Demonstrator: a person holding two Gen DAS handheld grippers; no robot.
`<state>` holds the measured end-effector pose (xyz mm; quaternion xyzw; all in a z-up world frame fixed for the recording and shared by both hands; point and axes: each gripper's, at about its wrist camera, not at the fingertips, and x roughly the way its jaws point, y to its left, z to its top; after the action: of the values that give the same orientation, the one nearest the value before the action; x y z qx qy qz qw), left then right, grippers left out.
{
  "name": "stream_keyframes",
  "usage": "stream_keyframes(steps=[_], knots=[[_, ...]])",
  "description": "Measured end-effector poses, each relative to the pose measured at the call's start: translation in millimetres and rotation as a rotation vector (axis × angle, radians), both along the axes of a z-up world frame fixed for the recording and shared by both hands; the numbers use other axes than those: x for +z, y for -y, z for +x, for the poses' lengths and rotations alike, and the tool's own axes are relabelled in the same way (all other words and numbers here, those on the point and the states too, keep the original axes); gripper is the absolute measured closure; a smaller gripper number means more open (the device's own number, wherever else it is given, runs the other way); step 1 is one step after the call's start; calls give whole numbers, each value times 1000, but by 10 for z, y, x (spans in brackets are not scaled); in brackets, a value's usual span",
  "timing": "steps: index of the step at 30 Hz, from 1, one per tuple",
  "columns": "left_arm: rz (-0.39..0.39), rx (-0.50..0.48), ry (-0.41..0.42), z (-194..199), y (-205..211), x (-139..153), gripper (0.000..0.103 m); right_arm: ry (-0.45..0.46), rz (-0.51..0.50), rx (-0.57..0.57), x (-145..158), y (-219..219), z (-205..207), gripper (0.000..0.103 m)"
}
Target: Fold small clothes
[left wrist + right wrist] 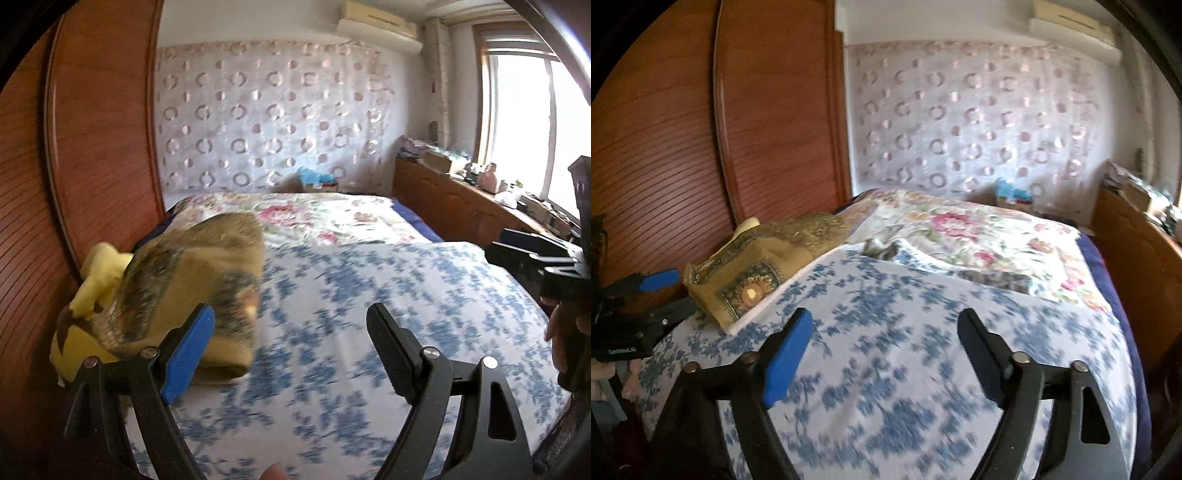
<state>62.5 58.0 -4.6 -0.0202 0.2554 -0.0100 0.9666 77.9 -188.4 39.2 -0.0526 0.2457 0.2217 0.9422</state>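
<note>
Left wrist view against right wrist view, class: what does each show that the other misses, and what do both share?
Only the left wrist view shows the window and a yellow plush. Only the right wrist view shows small grey clothes by the floral pillow. Both show the mustard cloth, the blue-flowered sheet, the wardrobe, and the open left gripper and right gripper, holding nothing.

Your blue-flowered sheet [369, 280] is smeared by motion blur in both wrist views, its print unreadable. The brown folded cloth [192, 280] is blurred in the left view, and it hides most of the yellow item [99, 273] behind. Clutter on the sideboard [461, 199] is too small to identify. Your right gripper [532, 258] is cut off at the frame edge.
</note>
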Motion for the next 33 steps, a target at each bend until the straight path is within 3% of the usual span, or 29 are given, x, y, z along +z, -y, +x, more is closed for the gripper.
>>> stream_keyframes(steps=[5,15,33], knots=[[-16,-41,50,-54,230,238,18,50,32,-97,73,166,-339,17],[21,-64,124,-174,541,666,18,133,78,-179,157,196,-853,17],[18,-51,123,-201,638,670,18,167,98,-210,-1,252,-884,17]])
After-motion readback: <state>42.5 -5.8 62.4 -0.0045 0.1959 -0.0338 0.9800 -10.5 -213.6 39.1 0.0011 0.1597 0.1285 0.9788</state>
